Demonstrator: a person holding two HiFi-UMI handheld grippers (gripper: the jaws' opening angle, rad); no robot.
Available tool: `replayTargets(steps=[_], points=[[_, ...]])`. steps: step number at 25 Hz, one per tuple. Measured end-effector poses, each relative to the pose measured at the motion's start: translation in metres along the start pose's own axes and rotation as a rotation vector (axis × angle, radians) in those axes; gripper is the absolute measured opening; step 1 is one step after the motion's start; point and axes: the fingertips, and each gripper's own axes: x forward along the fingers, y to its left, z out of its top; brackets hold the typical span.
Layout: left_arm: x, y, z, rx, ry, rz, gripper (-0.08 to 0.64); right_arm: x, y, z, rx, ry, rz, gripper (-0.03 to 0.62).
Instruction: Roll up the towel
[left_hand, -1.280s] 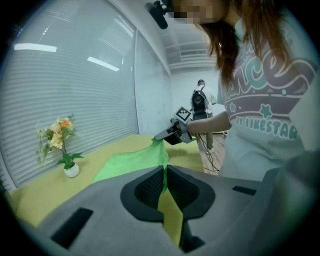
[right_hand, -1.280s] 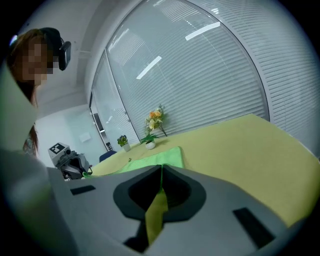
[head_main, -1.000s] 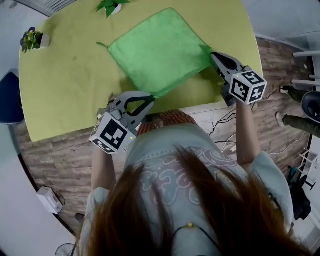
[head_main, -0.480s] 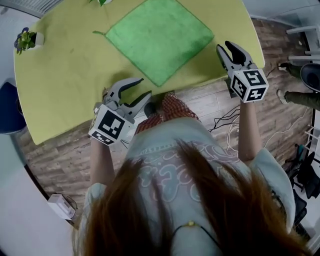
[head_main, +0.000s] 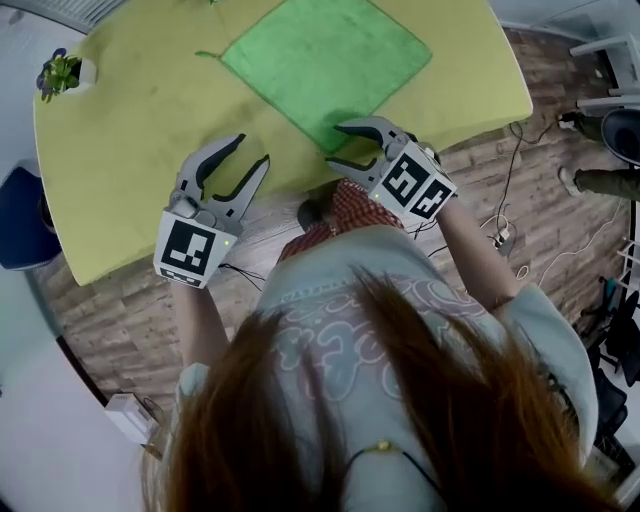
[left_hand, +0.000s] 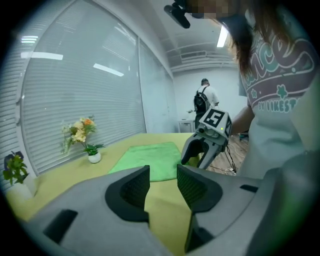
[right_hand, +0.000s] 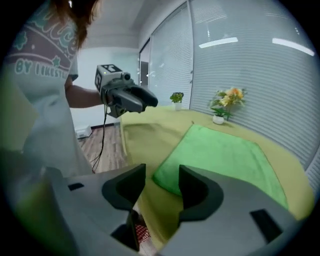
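Right gripper (right_hand: 161, 176), jaws just opened and empty, seemingly hovers near towel (right_hand: 225, 155).

At 12 o'clock the head view's edge cut off the towel (head_main: 325, 60). A distant person (left_hand: 205, 98) was too small to detail.

Light: bright, even; pale light through blinds (left_hand: 75, 100), ceiling lamp (left_hand: 222, 36) lit.
Shadows: soft, faint on the tabletop (head_main: 130, 170).
Glare: lamp streaks on the window glass (right_hand: 220, 43).
Distortion: fisheye curving; gripper views black at corners.
Focus: nearest foreground soft.

Towel (head_main: 325, 55): fluffy matt cloth. Table (head_main: 130, 120): smooth matt top. Floor (head_main: 560, 250): wood-look planks.
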Motion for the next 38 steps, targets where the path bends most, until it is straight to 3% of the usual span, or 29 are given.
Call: replayTargets(steps=[4, 5, 6, 12, 18, 22, 34, 38], points=[[-0.016, 0.004, -0.01, -0.008, 0.011, 0.043, 0.14, 0.005, -0.001, -0.008, -0.044, 0.059, -0.011, 0.159], [-0.02, 0.006, -0.012, -0.011, 0.011, 0.053, 0.14, 0.005, -0.005, -0.009, -0.054, 0.069, -0.027, 0.067], [-0.023, 0.007, -0.013, -0.018, 0.006, 0.063, 0.14, 0.005, -0.008, -0.009, -0.067, 0.081, -0.038, 0.023], [-0.034, 0.02, -0.009, -0.035, -0.02, 0.109, 0.14, 0.003, -0.012, 0.001, -0.132, 0.092, -0.03, 0.018], [-0.027, 0.03, -0.003, -0.03, -0.023, 0.136, 0.14, -0.027, -0.054, 0.033, 0.022, -0.055, -0.07, 0.018], [-0.018, 0.038, 0.001, -0.027, -0.009, 0.148, 0.14, -0.043, -0.1, 0.037, 0.081, -0.095, -0.118, 0.018], [0.015, 0.067, 0.012, -0.007, 0.062, 0.206, 0.14, -0.04, -0.191, -0.007, 0.107, -0.022, -0.153, 0.02], [0.031, 0.075, 0.015, 0.001, 0.086, 0.217, 0.14, -0.025, -0.197, -0.032, 0.039, 0.086, -0.16, 0.054]])
